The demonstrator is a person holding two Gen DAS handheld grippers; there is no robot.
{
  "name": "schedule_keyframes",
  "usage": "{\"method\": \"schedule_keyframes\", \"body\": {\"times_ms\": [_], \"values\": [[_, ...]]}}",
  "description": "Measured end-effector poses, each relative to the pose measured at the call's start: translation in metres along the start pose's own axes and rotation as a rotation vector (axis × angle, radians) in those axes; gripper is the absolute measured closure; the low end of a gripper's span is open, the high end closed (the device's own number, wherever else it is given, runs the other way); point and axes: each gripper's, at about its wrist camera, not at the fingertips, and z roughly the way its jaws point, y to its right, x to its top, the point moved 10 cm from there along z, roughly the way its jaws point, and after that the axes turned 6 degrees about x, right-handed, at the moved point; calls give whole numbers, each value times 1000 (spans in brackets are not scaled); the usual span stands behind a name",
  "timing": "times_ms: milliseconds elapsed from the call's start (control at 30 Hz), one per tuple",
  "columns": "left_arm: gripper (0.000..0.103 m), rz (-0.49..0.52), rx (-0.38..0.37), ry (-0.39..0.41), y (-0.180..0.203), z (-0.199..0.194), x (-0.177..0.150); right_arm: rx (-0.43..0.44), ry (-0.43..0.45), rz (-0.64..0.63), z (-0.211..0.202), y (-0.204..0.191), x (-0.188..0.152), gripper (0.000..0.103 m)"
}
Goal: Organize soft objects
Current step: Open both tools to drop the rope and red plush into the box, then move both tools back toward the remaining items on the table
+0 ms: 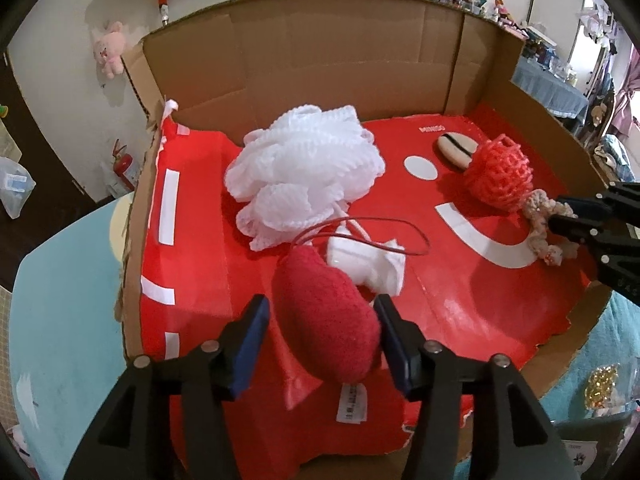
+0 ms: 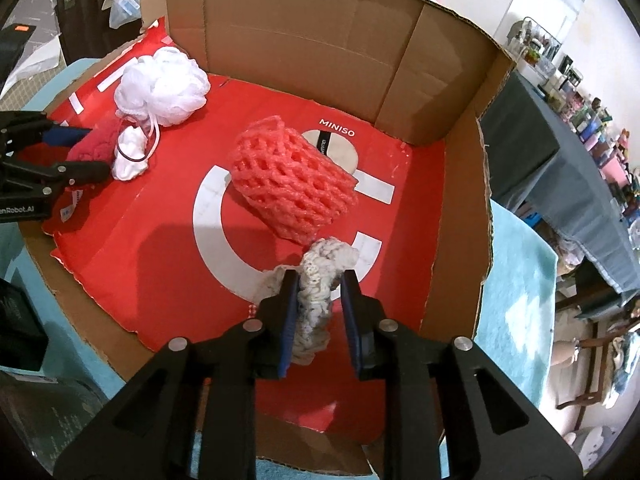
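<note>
A red plush pouch point(image 1: 328, 320) with a thin loop and a white tag lies between the jaws of my left gripper point(image 1: 322, 320); the right pad touches it, the left pad stands apart, so the gripper is open. It also shows in the right wrist view point(image 2: 94, 142). A white mesh bath pouf point(image 1: 304, 164) point(image 2: 160, 84) and a small white soft piece point(image 1: 368, 260) lie behind it. My right gripper point(image 2: 318, 304) straddles a beige crocheted scrunchie point(image 2: 320, 292) point(image 1: 544, 216), jaws around it, not squeezing. A pink foam net sleeve point(image 2: 292, 184) point(image 1: 500, 172) lies beyond.
Everything lies on a red MINISO bag point(image 2: 160, 248) spread inside a shallow cardboard box point(image 1: 304, 52) with high back walls. A beige oval pad with a black band point(image 1: 456, 148) lies near the back. The box sits on a light blue surface point(image 1: 68, 288).
</note>
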Motion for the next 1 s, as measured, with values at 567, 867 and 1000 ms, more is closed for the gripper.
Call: {"method": "schedule_keyframes", "body": {"times_ms": [567, 867, 1000], "values": [[15, -39, 8, 163, -4, -59, 11, -1, 55, 6, -30, -3, 6, 69], [7, -55, 23, 281, -1, -106, 12, -46, 150, -4, -64, -11, 16, 27], [5, -64, 32, 340, -1, -134, 9, -54, 194, 4, -89, -15, 16, 27]]}}
